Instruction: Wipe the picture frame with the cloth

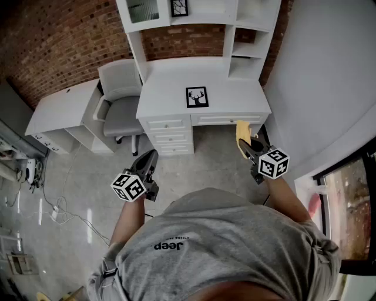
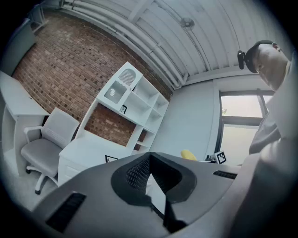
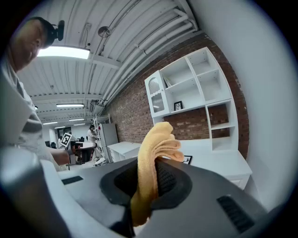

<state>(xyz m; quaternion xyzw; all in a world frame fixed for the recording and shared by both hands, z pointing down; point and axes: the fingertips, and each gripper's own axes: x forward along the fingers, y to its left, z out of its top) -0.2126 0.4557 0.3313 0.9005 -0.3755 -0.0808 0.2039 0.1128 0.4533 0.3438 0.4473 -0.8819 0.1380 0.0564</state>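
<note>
A black picture frame [image 1: 197,97] with a deer print lies on the white desk [image 1: 170,97], some way ahead of both grippers. It shows small in the left gripper view as the picture frame [image 2: 111,159] and in the right gripper view as the picture frame [image 3: 187,159]. My right gripper [image 1: 245,143] is shut on a folded yellow cloth [image 1: 242,130], which sticks up between its jaws as the cloth [image 3: 151,167]. My left gripper [image 1: 150,157] is shut with nothing in it, held over the floor in front of the desk drawers.
A white hutch [image 1: 194,23] with shelves rises behind the desk, holding a second small frame [image 1: 179,7]. A grey office chair [image 1: 120,97] stands left of the desk, beside a low white side table [image 1: 59,109]. Cables [image 1: 59,211] lie on the floor at left. A wall is close on the right.
</note>
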